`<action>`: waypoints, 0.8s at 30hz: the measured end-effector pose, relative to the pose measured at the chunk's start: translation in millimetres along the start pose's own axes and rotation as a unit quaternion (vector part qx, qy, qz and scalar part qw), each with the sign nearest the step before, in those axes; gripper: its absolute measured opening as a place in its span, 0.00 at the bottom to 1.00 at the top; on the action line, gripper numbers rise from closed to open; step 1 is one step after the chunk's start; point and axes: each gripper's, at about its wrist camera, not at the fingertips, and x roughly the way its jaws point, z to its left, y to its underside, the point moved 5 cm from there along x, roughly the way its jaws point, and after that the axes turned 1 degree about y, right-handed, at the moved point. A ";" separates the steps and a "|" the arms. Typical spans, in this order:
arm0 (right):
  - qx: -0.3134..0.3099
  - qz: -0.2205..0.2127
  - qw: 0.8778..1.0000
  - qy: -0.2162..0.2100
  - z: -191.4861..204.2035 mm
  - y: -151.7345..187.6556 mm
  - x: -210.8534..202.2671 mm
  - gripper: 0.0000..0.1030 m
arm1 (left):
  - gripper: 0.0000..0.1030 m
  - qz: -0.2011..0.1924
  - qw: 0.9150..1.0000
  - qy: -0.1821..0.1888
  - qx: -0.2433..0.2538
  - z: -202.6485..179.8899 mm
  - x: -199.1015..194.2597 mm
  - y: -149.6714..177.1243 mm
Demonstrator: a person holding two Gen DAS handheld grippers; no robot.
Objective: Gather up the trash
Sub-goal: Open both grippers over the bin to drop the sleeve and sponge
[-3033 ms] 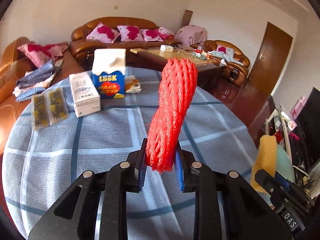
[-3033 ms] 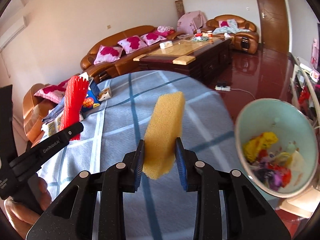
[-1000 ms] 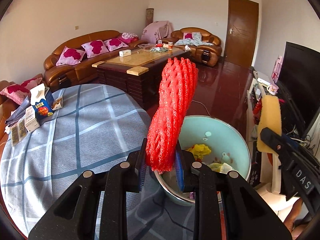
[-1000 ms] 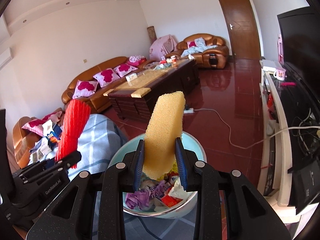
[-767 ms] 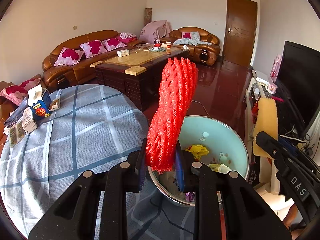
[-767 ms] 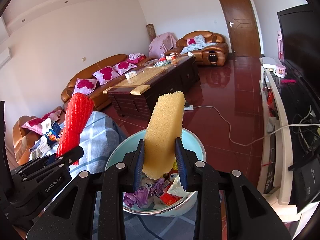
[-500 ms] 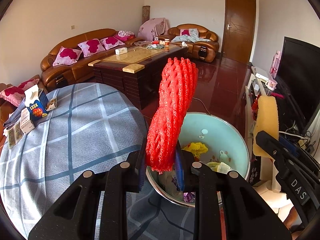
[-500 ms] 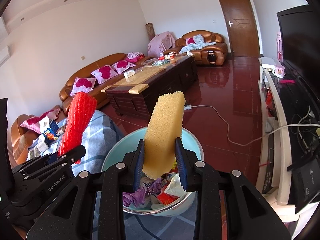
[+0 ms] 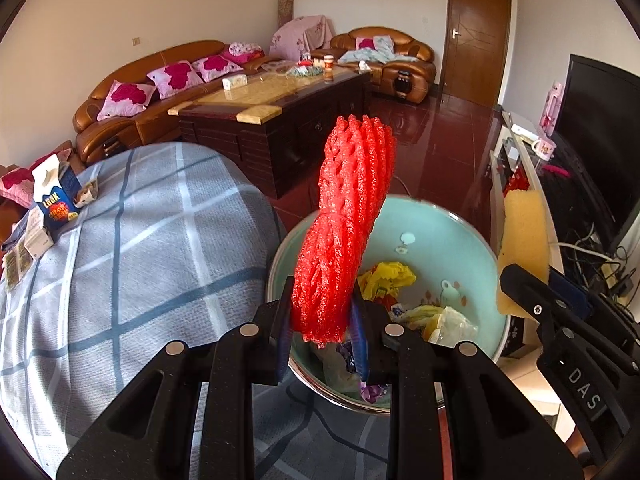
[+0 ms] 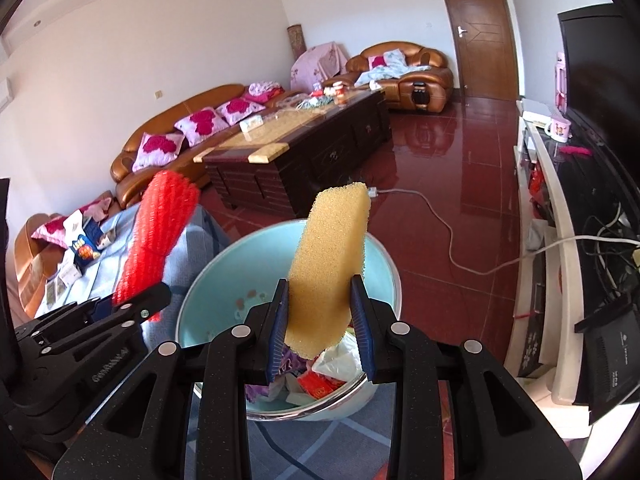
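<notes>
With your left hand-held gripper (image 9: 320,330) clamped on the red foam net (image 9: 346,232) and your right hand-held gripper (image 10: 322,330) on the yellow sponge (image 10: 328,268), both apparently above the part-filled bin (image 9: 436,236), release both; boxes (image 9: 54,200) remain on the worktop (image 9: 140,248).

The round table (image 9: 132,264) has a grey cloth with blue and white checks. At its nine o'clock edge stand a blue carton (image 9: 56,196) and a white box (image 9: 38,238), close together. The red floor (image 10: 440,184) carries a dark coffee table (image 10: 304,148)
</notes>
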 end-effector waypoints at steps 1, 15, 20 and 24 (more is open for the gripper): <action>0.000 0.002 1.000 0.002 -1.0 1.3 1.9 0.30 | 0.24 0.005 1.000 -0.001 -0.003 1.8 4.1 2.2; -0.003 0.031 0.999 0.006 -9.0 12.6 23.7 0.41 | 0.71 0.028 1.000 -0.010 -0.009 3.9 21.9 11.7; 0.017 0.022 1.000 0.006 -17.9 9.4 18.8 0.41 | 0.78 0.004 1.000 -0.024 0.002 7.6 10.2 7.2; 0.030 -0.008 0.999 0.009 -19.8 -0.3 4.7 0.41 | 0.88 -0.009 0.999 -0.041 -0.015 22.4 0.0 5.6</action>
